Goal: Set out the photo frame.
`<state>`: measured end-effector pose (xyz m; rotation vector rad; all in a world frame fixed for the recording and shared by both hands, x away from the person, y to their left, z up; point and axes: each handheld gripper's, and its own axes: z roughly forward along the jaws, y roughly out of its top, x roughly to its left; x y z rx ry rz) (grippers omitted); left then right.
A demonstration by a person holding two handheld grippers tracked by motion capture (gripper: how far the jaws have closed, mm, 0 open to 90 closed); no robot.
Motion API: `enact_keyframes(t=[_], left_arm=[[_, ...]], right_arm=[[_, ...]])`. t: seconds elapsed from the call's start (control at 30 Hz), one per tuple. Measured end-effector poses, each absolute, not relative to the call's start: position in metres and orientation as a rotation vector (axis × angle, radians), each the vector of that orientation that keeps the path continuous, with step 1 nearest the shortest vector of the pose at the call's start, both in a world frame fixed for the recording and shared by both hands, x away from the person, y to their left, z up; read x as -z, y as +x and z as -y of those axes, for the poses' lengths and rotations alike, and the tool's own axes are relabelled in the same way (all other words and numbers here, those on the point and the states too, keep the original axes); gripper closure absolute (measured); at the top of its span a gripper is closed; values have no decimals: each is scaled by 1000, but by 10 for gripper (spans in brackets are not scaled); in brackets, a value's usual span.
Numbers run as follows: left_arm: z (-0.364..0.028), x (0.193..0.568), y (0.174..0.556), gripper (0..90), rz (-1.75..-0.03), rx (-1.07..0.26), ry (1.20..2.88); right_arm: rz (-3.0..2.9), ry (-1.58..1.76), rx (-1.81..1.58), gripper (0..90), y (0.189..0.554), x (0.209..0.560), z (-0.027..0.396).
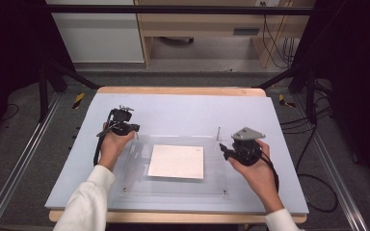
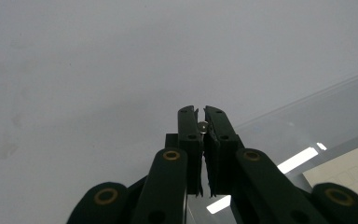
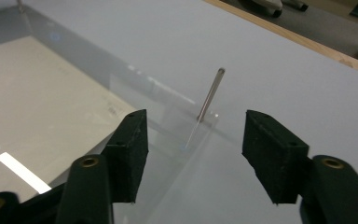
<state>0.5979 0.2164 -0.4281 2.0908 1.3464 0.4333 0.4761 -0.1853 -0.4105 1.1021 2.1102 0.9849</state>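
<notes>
One thin metal pin (image 3: 209,95) stands upright at the clear plate's (image 3: 135,93) corner, free between the right hand-held gripper's (image 3: 193,135) parted jaws.

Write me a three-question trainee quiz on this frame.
1. True or false: the right gripper has its jaws shut on the upright metal pin.
2. What does the left gripper pinch between its jaws? A) a small metal pin B) a cloth C) a pen
3. What lies under the clear plastic sheet in the middle of the grey board?

Key:
1. False: the jaws stand open, apart from the pin at the sheet's corner.
2. A
3. A white sheet of paper.
</notes>
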Motion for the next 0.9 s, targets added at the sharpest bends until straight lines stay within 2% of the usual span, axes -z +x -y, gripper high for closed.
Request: enact_keyframes(t=[0.2,0.43,0.57,0.9], left_arm=[[-215,427,600,852,-1372,-427,2094],[-214,427,601,852,-1381,-433,2095],[-214,427,601,852,-1382,-433,2093],[-214,427,601,852,-1383,-429,2084]], right_arm=[[-2084,1012,-1020,230,420,424,189],[-2144,932,-1005,124,389,433,184],[-2174,886,-1021,94,380,435,182],[-2272,798,-949,103,373,454,175]])
